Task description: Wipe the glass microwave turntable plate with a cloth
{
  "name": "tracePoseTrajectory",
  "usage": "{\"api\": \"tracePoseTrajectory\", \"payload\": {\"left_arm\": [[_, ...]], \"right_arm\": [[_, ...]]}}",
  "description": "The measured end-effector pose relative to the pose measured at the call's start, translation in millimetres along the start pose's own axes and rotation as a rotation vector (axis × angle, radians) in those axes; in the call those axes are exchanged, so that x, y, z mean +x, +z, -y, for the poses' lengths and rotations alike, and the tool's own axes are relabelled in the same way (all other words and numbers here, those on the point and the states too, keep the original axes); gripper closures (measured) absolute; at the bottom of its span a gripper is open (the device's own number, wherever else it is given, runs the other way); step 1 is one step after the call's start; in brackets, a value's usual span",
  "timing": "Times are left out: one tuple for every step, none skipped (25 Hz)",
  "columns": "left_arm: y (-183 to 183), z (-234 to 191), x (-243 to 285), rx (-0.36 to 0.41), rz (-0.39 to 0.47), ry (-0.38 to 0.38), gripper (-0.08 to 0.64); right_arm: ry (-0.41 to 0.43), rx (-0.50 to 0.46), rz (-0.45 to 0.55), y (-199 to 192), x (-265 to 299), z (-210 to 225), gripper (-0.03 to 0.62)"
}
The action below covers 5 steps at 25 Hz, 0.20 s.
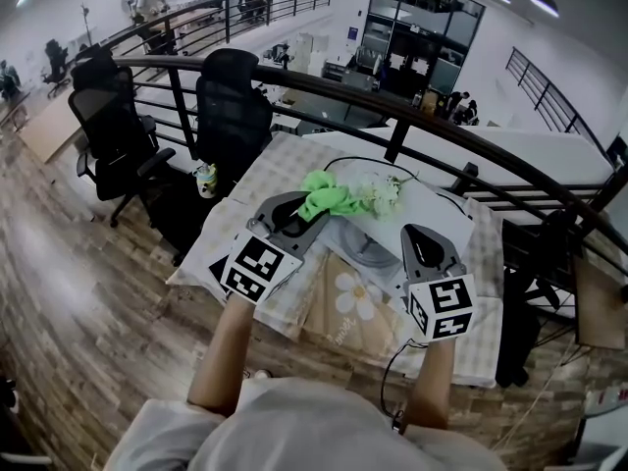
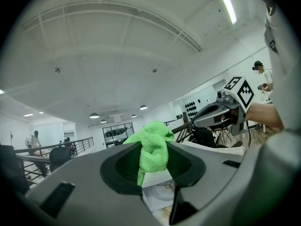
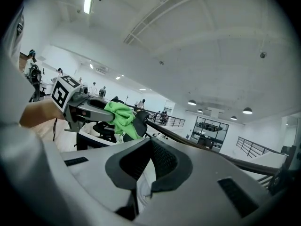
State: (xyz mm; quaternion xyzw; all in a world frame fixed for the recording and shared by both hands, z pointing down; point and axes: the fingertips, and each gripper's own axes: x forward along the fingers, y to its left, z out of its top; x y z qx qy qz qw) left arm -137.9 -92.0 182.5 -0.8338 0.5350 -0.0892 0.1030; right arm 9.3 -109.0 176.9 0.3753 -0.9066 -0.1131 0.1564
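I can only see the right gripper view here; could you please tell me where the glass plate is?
Observer: The plate lies flat on the table, just left of the right gripper in the head view.
Operator: Thank you. Is the cloth on it yet?
Observer: Seemingly not. The cloth, pinched by the left gripper, sits at the plate's far left edge; I cannot tell whether they touch.
Operator: Is anything lying in front of the plate?
Observer: Yes, a brown daisy-print sheet lies at the table's near edge.
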Motion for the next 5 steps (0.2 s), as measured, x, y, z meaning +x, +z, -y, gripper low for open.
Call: {"api": "tracePoseTrajectory", "payload": {"left_arm": [[-1.2, 0.6, 0.6, -0.001, -0.003, -0.005, 0.413], [-2.8, 1.8, 1.4, -0.003, -0.007, -0.011, 0.413], [-4.8, 3.1, 2.2, -0.005, -0.011, -0.016, 0.413], [-6.9, 4.2, 3.1, -0.007, -0.014, -0.019, 0.413], [-8.8, 5.2, 3.9, -0.01, -0.016, -0.022, 0.413]], "right_arm": [[-0.002, 0.002, -0.001, -1.1, 0.6, 0.0, 0.578], [-0.004, 0.004, -0.002, -2.6, 1.2, 0.2, 0.579], [-0.006, 0.006, -0.003, -4.5, 1.7, 0.4, 0.579], [-0.006, 0.008, -0.003, -6.3, 2.3, 0.6, 0.579], [-0.007, 0.01, -0.004, -8.2, 3.0, 0.7, 0.58]]}}
